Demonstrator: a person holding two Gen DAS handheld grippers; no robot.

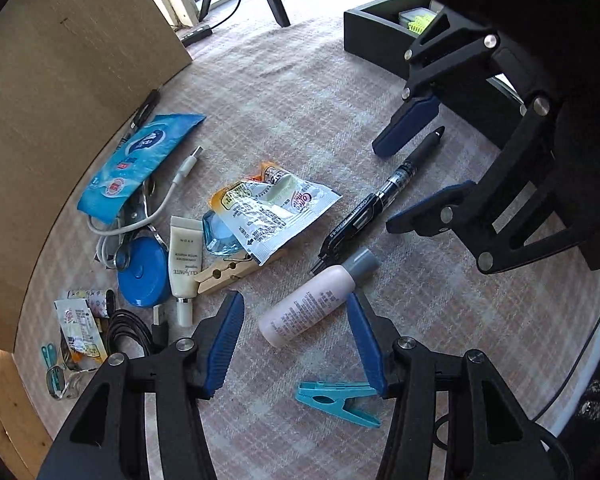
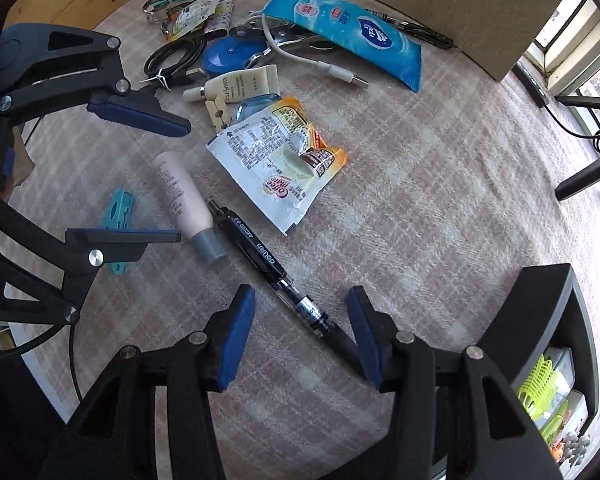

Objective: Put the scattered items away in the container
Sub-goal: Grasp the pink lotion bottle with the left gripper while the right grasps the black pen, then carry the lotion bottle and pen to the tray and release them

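Observation:
My left gripper [image 1: 296, 316] is open, its blue pads on either side of a pink bottle with a grey cap [image 1: 308, 304] lying on the checked cloth. My right gripper [image 2: 300, 312] is open, its pads astride the tip end of a black pen [image 2: 276, 268]. The right gripper also shows in the left wrist view [image 1: 404, 188], beside the pen [image 1: 380, 200]. The left gripper shows in the right wrist view [image 2: 180, 184], above the bottle [image 2: 184, 200]. The black container [image 1: 380, 32] stands at the far right; it shows again in the right wrist view [image 2: 556, 320], holding a yellow-green item.
Scattered items: a coffee sachet [image 1: 276, 204], a teal clip [image 1: 336, 400], a wooden peg [image 1: 224, 276], a white tube [image 1: 184, 264], a blue round case [image 1: 142, 276], a blue tissue pack [image 1: 140, 160], white and black cables. A cardboard panel [image 1: 60, 100] stands on the left.

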